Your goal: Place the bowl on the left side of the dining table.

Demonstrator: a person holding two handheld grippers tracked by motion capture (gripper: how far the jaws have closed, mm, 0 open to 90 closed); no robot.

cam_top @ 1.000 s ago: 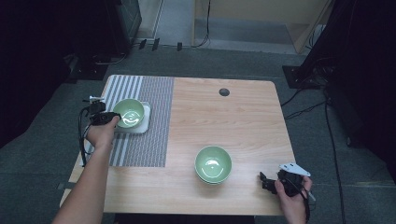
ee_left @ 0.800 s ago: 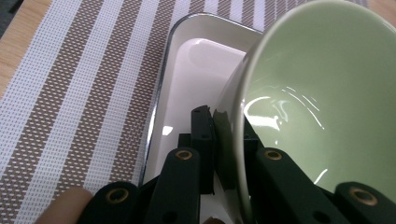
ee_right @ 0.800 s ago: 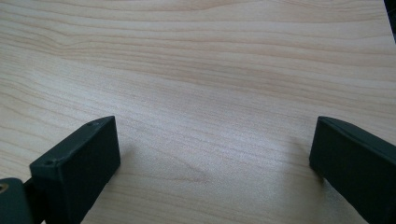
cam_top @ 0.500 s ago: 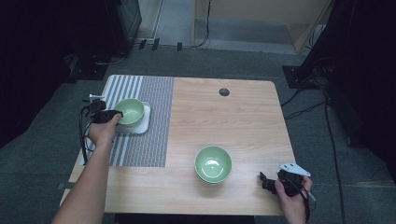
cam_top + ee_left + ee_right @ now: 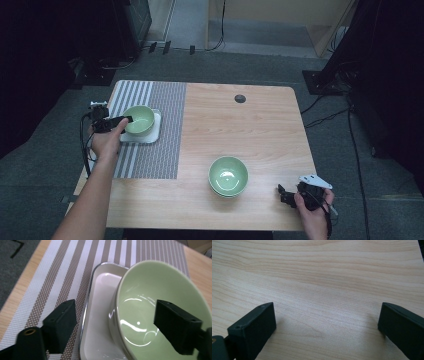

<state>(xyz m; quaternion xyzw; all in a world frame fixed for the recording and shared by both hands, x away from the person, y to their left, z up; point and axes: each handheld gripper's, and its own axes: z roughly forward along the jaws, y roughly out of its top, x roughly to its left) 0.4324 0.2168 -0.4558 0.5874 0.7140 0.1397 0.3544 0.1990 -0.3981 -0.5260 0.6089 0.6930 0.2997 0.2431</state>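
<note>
A pale green bowl (image 5: pixel 140 119) (image 5: pixel 160 302) sits in a white square tray (image 5: pixel 155 132) (image 5: pixel 100 322) on the striped placemat (image 5: pixel 150 150). My left gripper (image 5: pixel 125 120) (image 5: pixel 115 327) is open and straddles the bowl's near rim, one jaw inside the bowl and the other outside over the tray. Its jaws have just been opening, and the pads stand clear of the rim. A second green bowl (image 5: pixel 228 176) rests on the bare wood at front centre. My right gripper (image 5: pixel 284 193) (image 5: pixel 327 322) is open at the table's front right, with nothing but wood between its jaws.
The wooden table (image 5: pixel 240 135) has a dark round hole (image 5: pixel 240 98) near its far edge. The placemat covers the left third. Cables and black equipment stands lie on the grey floor around the table.
The left gripper's jaws have parted at the bowl's rim, and the bowl stays in the tray. The right hand has not moved.
</note>
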